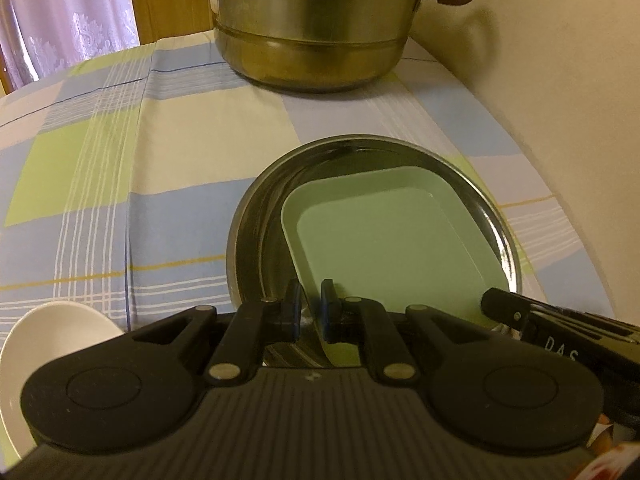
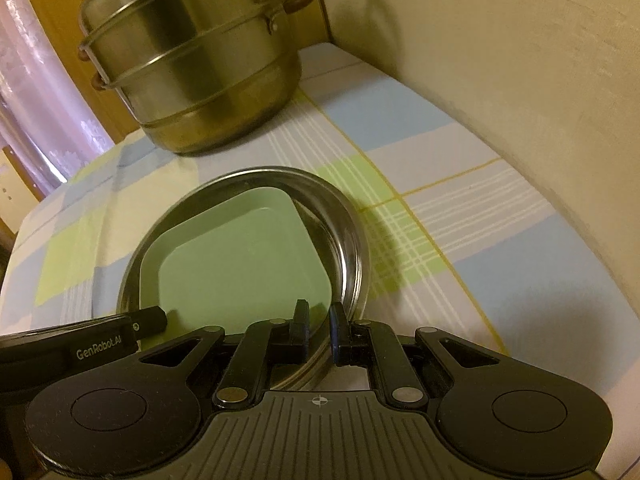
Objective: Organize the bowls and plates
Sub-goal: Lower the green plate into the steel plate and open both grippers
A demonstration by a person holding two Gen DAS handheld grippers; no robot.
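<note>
A round steel plate (image 1: pixel 256 208) lies on the checked tablecloth with a pale green square plate (image 1: pixel 384 240) inside it. Both show in the right wrist view too, the steel plate (image 2: pixel 344 216) and the green plate (image 2: pixel 240 264). My left gripper (image 1: pixel 311 300) has its jaws nearly closed around the near edge of the plates. My right gripper (image 2: pixel 320 320) is likewise narrowed around the near rim of the steel plate. A white bowl (image 1: pixel 52 332) sits at the lower left beside the left gripper.
A large steel stacked pot (image 1: pixel 320 28) with brown handles stands at the back of the table; it also shows in the right wrist view (image 2: pixel 192 60). A cream wall (image 2: pixel 520 60) runs along the right side. A curtain (image 1: pixel 68 12) hangs at the back left.
</note>
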